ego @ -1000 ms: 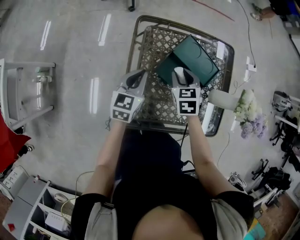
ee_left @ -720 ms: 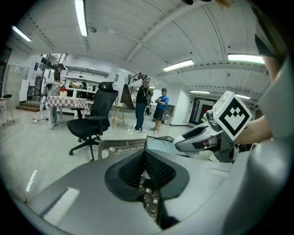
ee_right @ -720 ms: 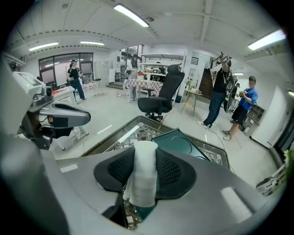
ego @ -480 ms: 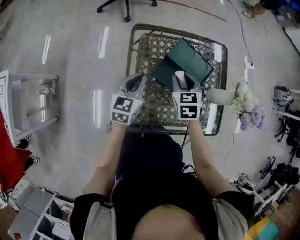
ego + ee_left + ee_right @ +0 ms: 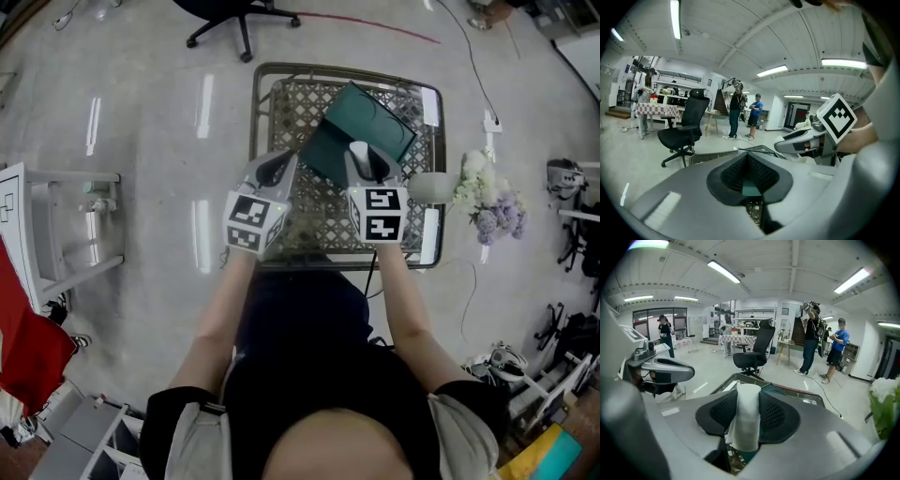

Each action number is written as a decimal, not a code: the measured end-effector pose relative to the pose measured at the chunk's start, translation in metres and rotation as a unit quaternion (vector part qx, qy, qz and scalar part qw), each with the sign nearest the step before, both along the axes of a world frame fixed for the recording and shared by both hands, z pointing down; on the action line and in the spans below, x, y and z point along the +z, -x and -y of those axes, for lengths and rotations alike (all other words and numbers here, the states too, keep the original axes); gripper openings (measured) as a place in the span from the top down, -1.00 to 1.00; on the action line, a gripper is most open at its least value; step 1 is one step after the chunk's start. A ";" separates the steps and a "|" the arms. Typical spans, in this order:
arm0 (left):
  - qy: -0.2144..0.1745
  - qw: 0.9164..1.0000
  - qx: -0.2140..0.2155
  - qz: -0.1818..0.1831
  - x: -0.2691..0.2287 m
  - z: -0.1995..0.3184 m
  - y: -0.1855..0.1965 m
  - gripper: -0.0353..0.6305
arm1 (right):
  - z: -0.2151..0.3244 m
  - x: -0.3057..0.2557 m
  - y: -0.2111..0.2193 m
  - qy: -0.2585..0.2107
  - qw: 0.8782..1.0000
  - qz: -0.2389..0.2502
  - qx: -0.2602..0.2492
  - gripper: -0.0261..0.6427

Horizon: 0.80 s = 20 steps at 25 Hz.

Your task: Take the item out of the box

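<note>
Change since a second ago: in the head view the lattice table (image 5: 281,108) looks smaller under the hands, while both grippers and the box keep their size, so they stand higher above it. An office chair (image 5: 239,14) has come into the top of that view.
Item: a white cylinder (image 5: 745,416), plain and matt, stands upright between the pads of the right gripper (image 5: 361,161). In the head view it lies over the near part of the box. Whether its lower end still touches the box cannot be told.
Right gripper: the jaws are pinching the cylinder, one pad against each side, held apart by its width.
Box: a dark green box (image 5: 375,117) sits open and skewed over the middle of the table, one panel towards the far right and another sloping towards the near left.
Left gripper: the left gripper (image 5: 275,167) sits just beside the box's near-left edge. Its pads are pressed together, with a thin dark green strip between them that appears to be the edge of the box.
Table: metal rim and open lattice top, directly in front of the person.
Surroundings: flowers (image 5: 487,202) lie past the table's right rim. A red cloth (image 5: 28,337) shows at the far left. Several people (image 5: 811,338) stand well back in the room.
</note>
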<state>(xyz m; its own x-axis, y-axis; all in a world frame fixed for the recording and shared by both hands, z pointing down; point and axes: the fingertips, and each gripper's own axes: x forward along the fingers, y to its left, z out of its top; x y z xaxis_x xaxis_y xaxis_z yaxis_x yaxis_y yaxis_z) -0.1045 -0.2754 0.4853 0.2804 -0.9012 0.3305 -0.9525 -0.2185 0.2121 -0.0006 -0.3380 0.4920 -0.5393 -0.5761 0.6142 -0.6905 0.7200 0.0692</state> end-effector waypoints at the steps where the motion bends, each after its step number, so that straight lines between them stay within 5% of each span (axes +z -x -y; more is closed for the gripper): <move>1: -0.002 1.000 0.002 -0.001 -0.004 0.000 -0.001 0.87 | 0.000 -0.003 -0.002 -0.003 1.000 0.004 0.003 0.51; 20: -0.039 0.998 0.039 -0.006 -0.044 0.002 -0.035 0.87 | -0.017 -0.051 -0.074 -0.034 0.988 0.101 0.112 0.51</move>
<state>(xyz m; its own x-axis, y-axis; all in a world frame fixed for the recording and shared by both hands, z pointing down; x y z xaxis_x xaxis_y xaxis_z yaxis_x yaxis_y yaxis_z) -0.0693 -0.2774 0.4408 0.3543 -0.8993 0.2563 -0.9295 -0.3085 0.2021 0.0736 -0.3206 0.4408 -0.5012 -0.7316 0.4621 -0.8368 0.5457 -0.0438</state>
